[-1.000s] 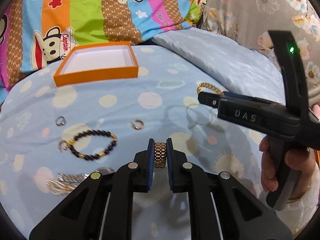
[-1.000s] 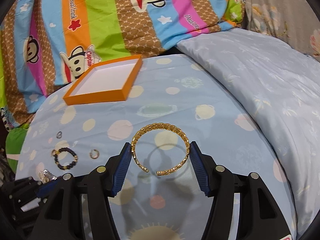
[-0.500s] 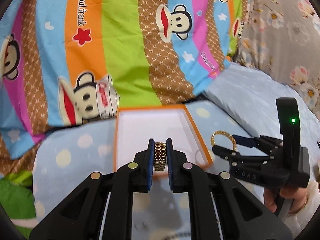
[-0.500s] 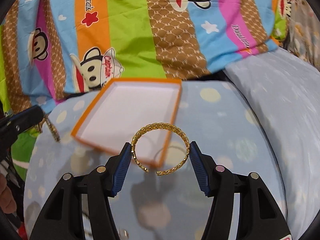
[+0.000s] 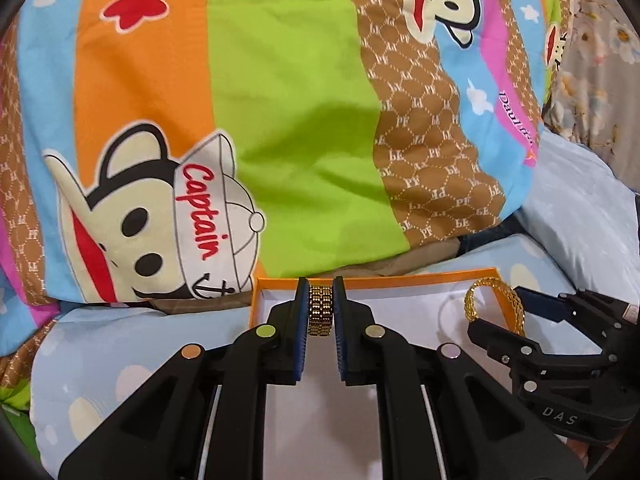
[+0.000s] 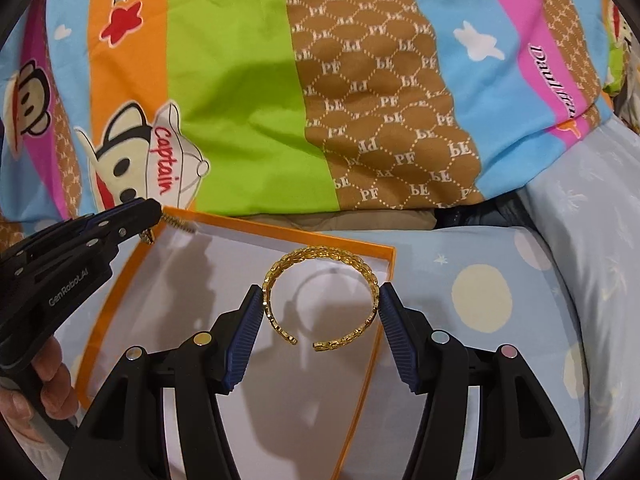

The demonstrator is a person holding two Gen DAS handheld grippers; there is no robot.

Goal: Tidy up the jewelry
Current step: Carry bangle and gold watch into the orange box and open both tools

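Observation:
My left gripper (image 5: 321, 308) is shut on a gold beaded bracelet (image 5: 321, 311), held edge-on above the orange box (image 5: 376, 279) with a white inside. My right gripper (image 6: 322, 308) is shut on an open gold cuff bangle (image 6: 320, 258), held flat over the same box (image 6: 280, 236). In the left wrist view the right gripper (image 5: 496, 312) shows at the right with the bangle (image 5: 474, 300) over the box's right edge. In the right wrist view the left gripper (image 6: 156, 220) is over the box's far left corner with its bracelet (image 6: 176, 222).
The box lies on a pale blue spotted sheet (image 6: 480, 300). A striped cartoon quilt (image 5: 280, 120) rises just behind the box. A pale blue pillow (image 6: 592, 240) lies to the right. A hand (image 6: 48, 380) holds the left gripper's handle.
Both grippers have moved forward from the spotted sheet to above the orange box, each still holding its gold piece. The loose jewelry on the sheet has dropped out of view.

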